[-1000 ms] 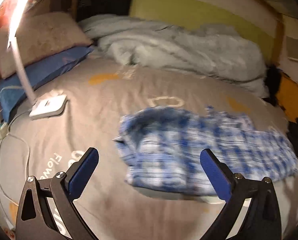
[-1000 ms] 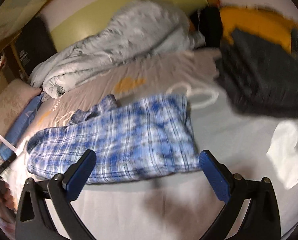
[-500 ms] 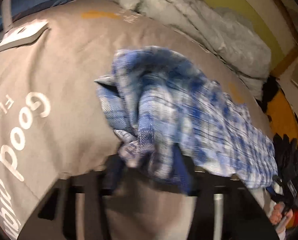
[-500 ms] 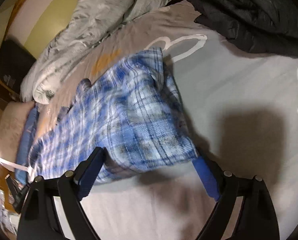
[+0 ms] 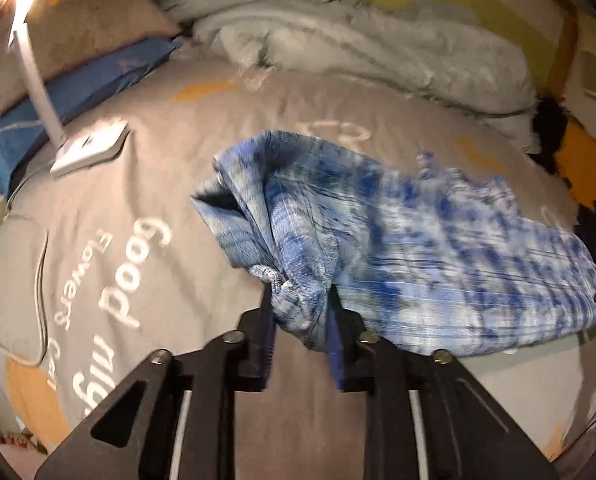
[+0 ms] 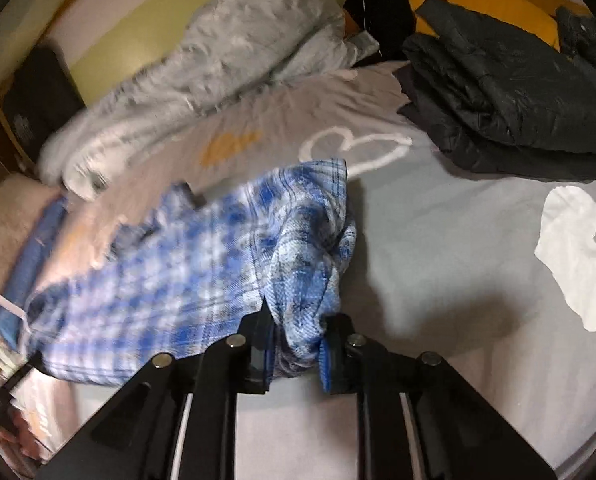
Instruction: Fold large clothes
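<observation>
Plaid shirt stretched lengthwise between left gripper and right gripper, jaws just closed, pinching opposite ends above bed.

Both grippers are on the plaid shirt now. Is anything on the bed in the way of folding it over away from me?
Nothing visible blocks it. The plaid shirt is pinched by the left gripper and right gripper. Beyond it is bare bedsheet; lamp base and dark jacket sit off to either side.

A home bedroom. A bed with a grey printed sheet carries pillows, a rumpled pale duvet and a small lamp. Dark folded clothes lie at one side.
</observation>
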{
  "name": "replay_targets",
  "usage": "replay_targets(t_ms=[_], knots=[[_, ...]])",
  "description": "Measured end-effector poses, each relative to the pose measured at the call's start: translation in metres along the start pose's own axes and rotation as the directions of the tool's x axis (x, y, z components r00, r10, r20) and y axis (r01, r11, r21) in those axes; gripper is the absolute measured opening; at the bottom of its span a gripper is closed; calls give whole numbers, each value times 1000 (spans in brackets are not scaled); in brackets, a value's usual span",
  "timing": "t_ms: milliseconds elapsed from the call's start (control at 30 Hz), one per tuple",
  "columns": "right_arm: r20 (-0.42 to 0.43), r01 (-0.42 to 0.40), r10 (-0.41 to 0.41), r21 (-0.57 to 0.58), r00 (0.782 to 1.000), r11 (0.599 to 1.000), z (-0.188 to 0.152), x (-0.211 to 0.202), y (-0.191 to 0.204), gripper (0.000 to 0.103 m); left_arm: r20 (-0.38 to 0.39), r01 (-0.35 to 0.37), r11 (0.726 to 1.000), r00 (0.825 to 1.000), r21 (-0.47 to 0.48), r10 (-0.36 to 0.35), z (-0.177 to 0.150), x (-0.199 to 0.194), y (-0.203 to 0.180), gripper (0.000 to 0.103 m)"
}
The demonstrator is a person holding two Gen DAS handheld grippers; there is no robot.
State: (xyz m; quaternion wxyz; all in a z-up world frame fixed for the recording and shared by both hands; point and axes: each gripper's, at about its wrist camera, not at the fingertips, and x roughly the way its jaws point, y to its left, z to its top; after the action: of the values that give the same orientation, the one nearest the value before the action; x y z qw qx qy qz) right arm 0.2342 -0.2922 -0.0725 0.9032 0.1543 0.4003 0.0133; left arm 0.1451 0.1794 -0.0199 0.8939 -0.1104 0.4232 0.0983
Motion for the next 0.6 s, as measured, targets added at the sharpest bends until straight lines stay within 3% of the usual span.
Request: replay_targets(t_ms=[67, 100, 200, 300, 400, 600], knots=[[-21, 21, -21, -9, 1000, 1000, -1, 5, -2, 16, 27, -26, 1000, 999, -15, 26, 1, -3, 2, 43], [-28, 27, -27, -20, 999, 999, -1, 6, -1, 17, 48, -41, 999, 998, -15, 42, 4, -6, 3, 52], [-20, 24, -24, -19, 999, 1000, 2, 6, -3, 18, 147, -83, 996, 986, 7, 81, 9, -20, -1, 69], [-5, 30, -30, -1, 1000, 1000, 3, 6, -1, 18, 211, -68, 997, 976, 48, 56, 13, -32, -11, 76], [21, 92, -90, -59, 996, 994, 3, 4, 12, 17, 249, -59, 993, 968, 99, 33, 10, -38, -21, 77], [165, 206, -176, -192, 971, 960, -5, -9, 43, 16, 221, 30, 997, 974, 66, -44, 8, -42, -25, 77]])
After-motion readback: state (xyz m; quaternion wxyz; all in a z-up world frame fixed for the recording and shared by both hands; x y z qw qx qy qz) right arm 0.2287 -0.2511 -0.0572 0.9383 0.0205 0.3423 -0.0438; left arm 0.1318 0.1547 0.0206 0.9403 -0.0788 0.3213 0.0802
